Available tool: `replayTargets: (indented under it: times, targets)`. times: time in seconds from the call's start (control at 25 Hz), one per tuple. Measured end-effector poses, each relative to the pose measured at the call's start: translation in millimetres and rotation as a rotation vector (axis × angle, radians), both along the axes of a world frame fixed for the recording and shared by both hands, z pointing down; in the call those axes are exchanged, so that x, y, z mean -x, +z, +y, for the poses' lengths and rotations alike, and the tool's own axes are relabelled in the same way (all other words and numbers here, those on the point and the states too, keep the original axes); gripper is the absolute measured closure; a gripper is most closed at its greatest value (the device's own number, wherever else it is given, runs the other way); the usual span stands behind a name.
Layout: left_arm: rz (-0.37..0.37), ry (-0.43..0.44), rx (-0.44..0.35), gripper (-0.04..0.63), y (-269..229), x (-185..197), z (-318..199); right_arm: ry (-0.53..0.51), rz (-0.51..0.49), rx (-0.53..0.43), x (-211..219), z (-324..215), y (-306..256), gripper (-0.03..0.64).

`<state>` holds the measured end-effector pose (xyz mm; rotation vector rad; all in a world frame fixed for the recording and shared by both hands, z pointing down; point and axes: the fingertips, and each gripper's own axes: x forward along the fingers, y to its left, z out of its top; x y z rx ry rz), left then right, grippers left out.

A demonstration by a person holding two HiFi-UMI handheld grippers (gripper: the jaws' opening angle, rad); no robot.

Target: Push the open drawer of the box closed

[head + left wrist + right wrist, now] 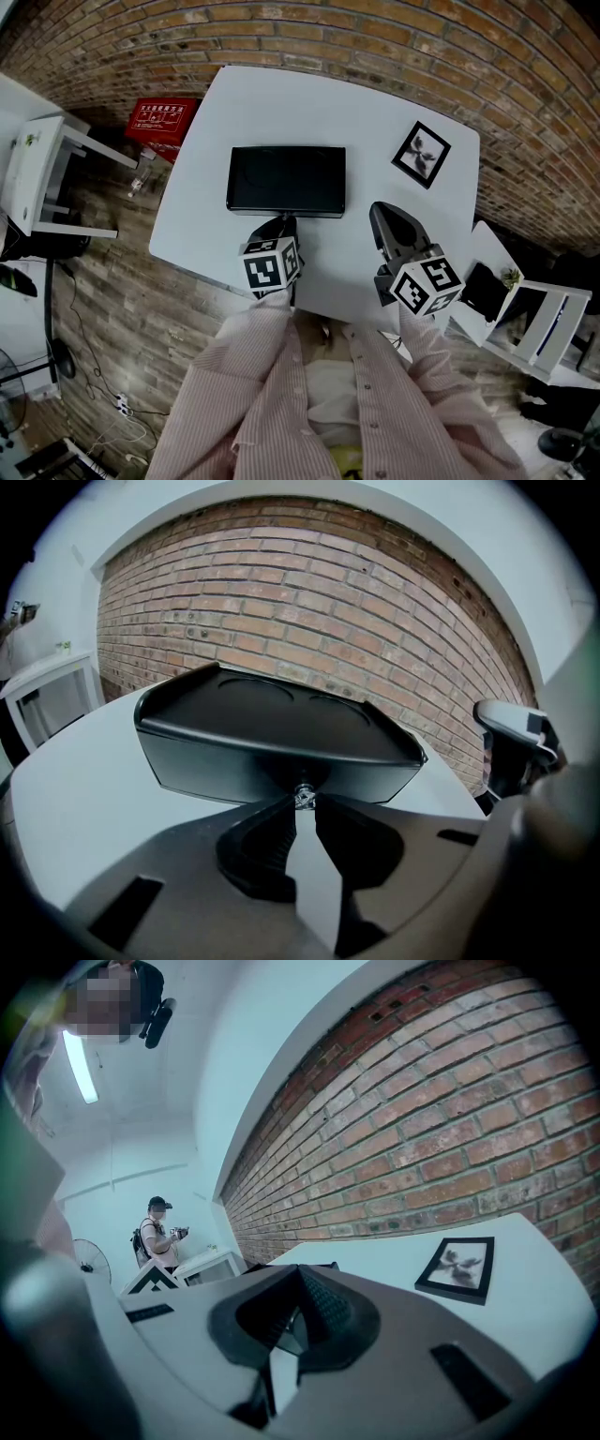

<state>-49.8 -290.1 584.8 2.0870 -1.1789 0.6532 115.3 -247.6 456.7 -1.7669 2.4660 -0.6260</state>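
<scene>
- Left gripper [284, 221] reaches forward from the striped left sleeve [246, 375]. It lies low over the white table [309, 103], tips against the near face of the box [286, 178].
- In the left gripper view its jaws narrow to a small gap. The tips sit on either side of a little metal knob [302, 796] at the middle of the drawer front [220, 761], pinching it. Only the knob is between them.
- Right gripper [382, 214] lies off to the right of the box and apart from it, nose tilted up and away from the person. The right sleeve [441, 394] is behind it.
- In the right gripper view its jaw tips meet and hold nothing. It looks over the table toward the brick wall [375, 37].
- The box is black, low and rectangular. It sits near the table's middle, long side toward the person.
- Its top is a shallow tray with a raised rim and two round recesses. The rim overhangs the front.
- The drawer front sits under that rim, about level with the box's front edge. Whether it is fully home I cannot tell.
- A small black-framed picture [421, 153] lies flat at the table's far right corner, well apart from the box.
- A red case [164, 120] sits on the floor by the table's left edge.
</scene>
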Motion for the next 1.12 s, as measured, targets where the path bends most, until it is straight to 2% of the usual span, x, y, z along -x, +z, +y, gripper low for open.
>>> replayTargets:
  times: [0.24, 0.36, 0.56, 0.96, 1.12]
  targets:
    - [-0.038, 0.000, -0.046, 0.523, 1, 0, -3, -0.003, -0.002, -0.002, 0, -1, 1, 0.617]
    - [-0.021, -0.009, -0.069, 0.491, -1, -3, 0, -0.008, -0.002, -0.001, 1, -1, 1, 0.617]
    - [-0.031, -0.025, -0.163, 0.477, -13, 3, -1, -0.013, 0.000, -0.003, 2, -1, 0, 0.617]
    - [-0.009, -0.024, -0.314, 0.577, -50, 15, 3, -0.029, 0.004, -0.015, 6, -4, -4, 0.617]
    - [-0.005, 0.013, -0.397, 0.591, -75, 15, 8, -0.042, 0.016, -0.031, 7, -4, -8, 0.617]
